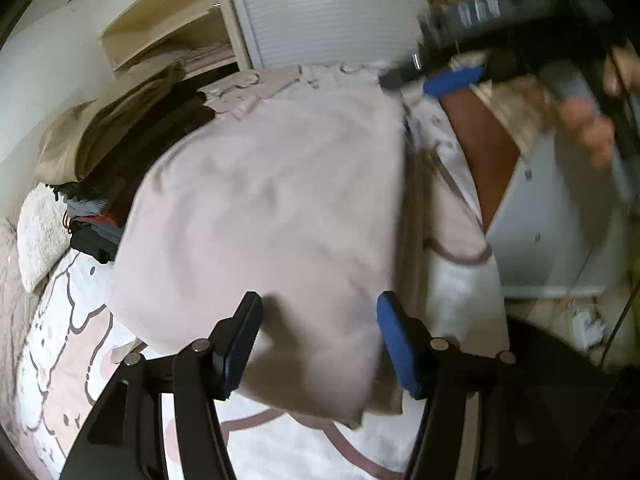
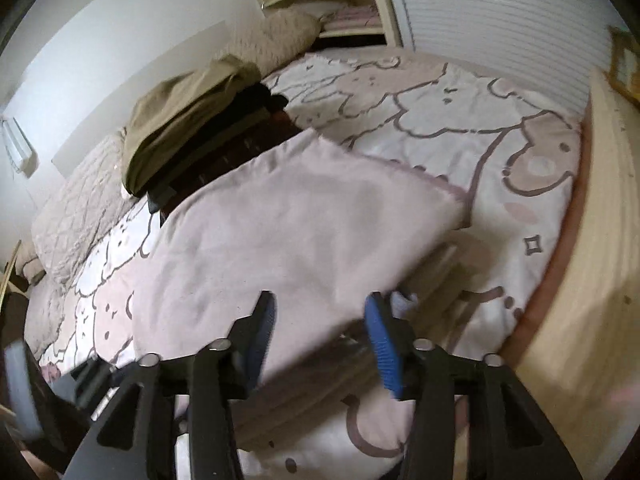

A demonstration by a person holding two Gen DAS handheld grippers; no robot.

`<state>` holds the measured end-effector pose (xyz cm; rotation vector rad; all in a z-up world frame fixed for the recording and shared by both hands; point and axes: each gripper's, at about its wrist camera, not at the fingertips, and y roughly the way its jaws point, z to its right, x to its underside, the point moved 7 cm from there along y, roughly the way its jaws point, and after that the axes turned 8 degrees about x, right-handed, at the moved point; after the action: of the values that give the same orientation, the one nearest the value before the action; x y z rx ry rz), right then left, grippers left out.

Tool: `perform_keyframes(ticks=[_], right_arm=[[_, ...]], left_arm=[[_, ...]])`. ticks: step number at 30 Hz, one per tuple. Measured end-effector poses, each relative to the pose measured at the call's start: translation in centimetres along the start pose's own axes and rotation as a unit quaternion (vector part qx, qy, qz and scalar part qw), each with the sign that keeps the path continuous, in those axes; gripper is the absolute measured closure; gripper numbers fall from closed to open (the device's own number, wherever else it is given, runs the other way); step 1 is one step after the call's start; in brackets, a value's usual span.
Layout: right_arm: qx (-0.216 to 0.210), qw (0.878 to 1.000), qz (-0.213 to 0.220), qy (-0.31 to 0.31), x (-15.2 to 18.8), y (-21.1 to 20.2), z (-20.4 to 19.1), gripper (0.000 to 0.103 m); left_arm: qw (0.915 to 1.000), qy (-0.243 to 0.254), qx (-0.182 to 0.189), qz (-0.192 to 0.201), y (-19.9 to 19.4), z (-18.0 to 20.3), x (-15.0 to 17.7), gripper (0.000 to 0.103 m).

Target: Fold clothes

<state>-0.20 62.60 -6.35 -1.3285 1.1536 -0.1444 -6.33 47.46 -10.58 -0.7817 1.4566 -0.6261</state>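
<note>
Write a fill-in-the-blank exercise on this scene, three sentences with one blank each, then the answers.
1. The pale pink garment lies on a bedspread printed with cartoon ____.
2. On top of the stack of folded clothes lies a garment coloured ____.
3. The pads on the fingers of the left gripper and the right gripper are ____.

Answers: animals; olive; blue
</note>
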Motion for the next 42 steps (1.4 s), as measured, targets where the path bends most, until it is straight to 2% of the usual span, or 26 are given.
perform_keyframes(ticks=[1,6,9,12,13,14,19,23,26,28,32,35,38,42], right_arm=[[0.000,1.000,0.005,0.003,0.1,-0.3,0.1,0.041],[-0.002,1.000,0.022,0.003,0.5,-2.1,0.2,0.041],[-0.001,0.999,0.045,0.000,0.7,-3.6,0.3,0.041],[-0.005,0.996,0.090,-0.008,0.7,-6.0,-0.5,0.041],[-0.005,0.994,0.106,-0.016,0.8,-6.8,-1.0,0.041],[-0.002,0.992,0.121,-0.030,1.0,-7.5,-1.8,0.041],[0.010,0.979,0.177,-0.103,2.2,-10.6,-6.0,0.040],[0.006,0.967,0.206,-0.147,3.7,-12.6,-9.3,0.027],[0.003,0.959,0.227,-0.169,4.9,-14.0,-11.5,0.023],[0.000,0.955,0.235,-0.180,5.7,-14.8,-12.8,0.022],[0.007,0.947,0.248,-0.203,7.1,-15.9,-14.5,0.005],[0.013,0.941,0.259,-0.219,8.1,-16.8,-15.5,0.004],[0.009,0.938,0.263,-0.224,8.9,-17.4,-16.2,0.000],[0.005,0.937,0.267,-0.224,10.0,-18.0,-16.6,0.000]], left_arm=[[1.0000,-0.002,-0.001,-0.003,0.2,0.1,0.3,0.043],[0.9991,-0.040,0.010,0.013,-1.1,0.2,0.6,0.043],[0.9977,-0.058,0.019,0.031,-3.7,0.2,0.1,0.043],[0.9944,-0.086,0.033,0.053,-7.8,-0.2,-0.2,0.043],[0.9934,-0.093,0.035,0.058,-8.7,-0.2,-0.2,0.040],[0.9921,-0.100,0.031,0.069,-10.2,-0.4,-0.2,0.033],[0.9862,-0.119,-0.010,0.115,-17.0,-1.4,0.5,0.025],[0.9796,-0.143,-0.045,0.134,-21.2,-2.2,2.5,0.015],[0.9741,-0.152,-0.077,0.149,-24.2,-2.6,4.3,0.011],[0.9716,-0.154,-0.091,0.154,-25.3,-2.8,5.1,0.005],[0.9675,-0.158,-0.120,0.157,-27.3,-3.3,7.2,0.003],[0.9632,-0.169,-0.133,0.162,-28.3,-3.6,8.6,0.003],[0.9603,-0.178,-0.138,0.164,-28.7,-3.7,9.5,0.000],[0.9574,-0.187,-0.145,0.165,-28.9,-3.7,10.5,0.000]])
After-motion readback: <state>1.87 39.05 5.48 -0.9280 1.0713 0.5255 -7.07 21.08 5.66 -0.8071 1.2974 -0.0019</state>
